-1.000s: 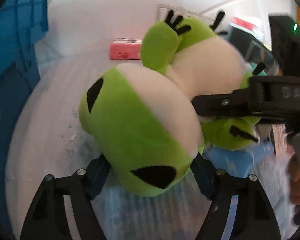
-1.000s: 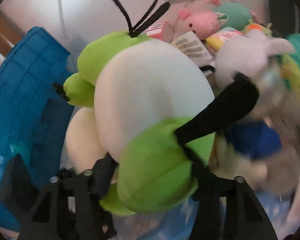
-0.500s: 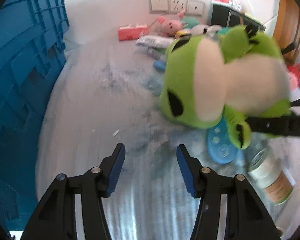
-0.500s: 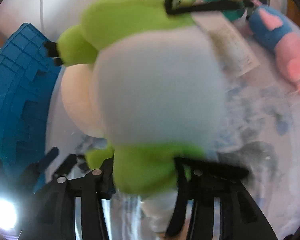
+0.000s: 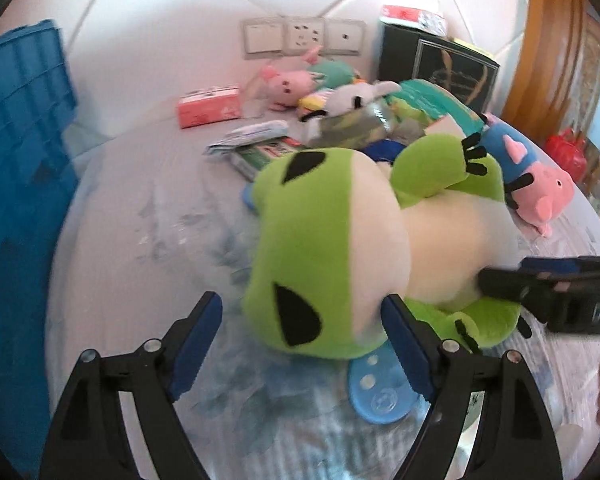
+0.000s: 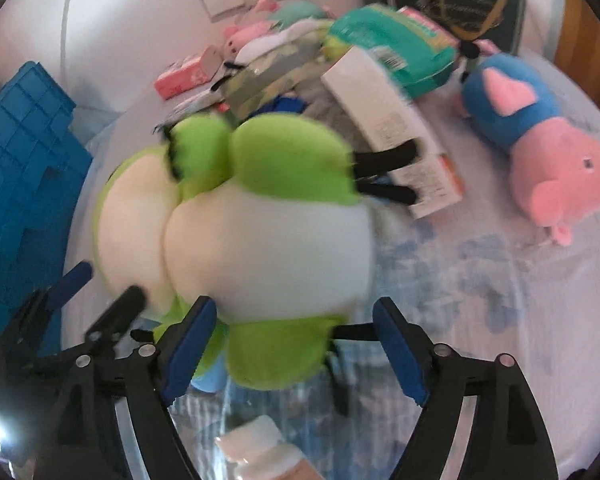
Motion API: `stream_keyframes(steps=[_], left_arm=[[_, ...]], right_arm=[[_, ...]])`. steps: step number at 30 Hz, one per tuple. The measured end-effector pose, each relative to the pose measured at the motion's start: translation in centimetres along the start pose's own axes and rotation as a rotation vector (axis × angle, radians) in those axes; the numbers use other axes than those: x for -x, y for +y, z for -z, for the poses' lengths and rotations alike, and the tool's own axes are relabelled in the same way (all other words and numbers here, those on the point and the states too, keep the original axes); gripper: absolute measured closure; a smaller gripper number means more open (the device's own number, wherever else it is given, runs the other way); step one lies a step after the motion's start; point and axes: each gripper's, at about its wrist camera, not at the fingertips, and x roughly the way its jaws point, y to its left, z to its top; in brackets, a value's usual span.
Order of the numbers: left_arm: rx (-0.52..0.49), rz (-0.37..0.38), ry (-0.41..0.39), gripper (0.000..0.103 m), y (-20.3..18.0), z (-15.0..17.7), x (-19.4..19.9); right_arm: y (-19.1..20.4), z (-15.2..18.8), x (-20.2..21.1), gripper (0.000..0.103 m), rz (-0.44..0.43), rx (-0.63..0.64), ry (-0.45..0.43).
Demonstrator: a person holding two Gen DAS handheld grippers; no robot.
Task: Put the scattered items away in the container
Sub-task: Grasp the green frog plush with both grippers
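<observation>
Both grippers have just been opening, and the green frog plush (image 5: 340, 240) that they gripped a second ago now lies loose on the bed (image 5: 140, 240). The left gripper (image 5: 302, 344) stands wide, its right pad just beside the plush's head and its left pad well clear, so nothing is pressed. The right gripper (image 6: 294, 344) is equally wide, with the plush's lower body (image 6: 268, 240) between its pads but apparently not squeezed; blur leaves contact uncertain. Judged from this, the plush has been let go short of the blue crate (image 5: 16, 200), so it probably needs a fresh grasp before it can go in.

The crate rises at the left edge of both views, with a bare strip of bed between it and the plush. To the right and behind lie a pink-and-blue pig plush (image 6: 540, 140), a white carton (image 6: 388, 128), a pink box (image 5: 210, 106) and a blue disc (image 5: 376, 396) partly under the frog.
</observation>
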Motion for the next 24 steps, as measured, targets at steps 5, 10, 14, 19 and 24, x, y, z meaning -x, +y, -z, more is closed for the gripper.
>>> stream_keyframes(steps=[5, 10, 14, 19, 24], left_arm=[[-0.063, -0.028, 0.006, 0.009, -1.8, -0.7, -2.3], [-0.044, 0.019, 0.007, 0.002, -1.0, -0.9, -3.2], [-0.041, 0.06, 0.008, 0.002, -0.1, -0.6, -3.0], [-0.056, 0.08, -0.007, 0.012, -1.3, -0.8, -4.2], [-0.063, 0.049, -0.076, 0.023, -2.2, -1.0, -2.0]], right_arm=[[0.0, -0.7, -2.0, 0.015, 0.012, 0.002, 0.005], [-0.4, -1.6, -3.0, 0.008, 0.019, 0.043, -0.007], [-0.3, -1.4, -3.3, 0.009, -0.004, 0.07, -0.005], [0.1, -1.5, -3.8, 0.027, -0.018, 0.096, -0.01], [1.1, -1.5, -1.7, 0.034, -0.021, 0.186, -0.068]])
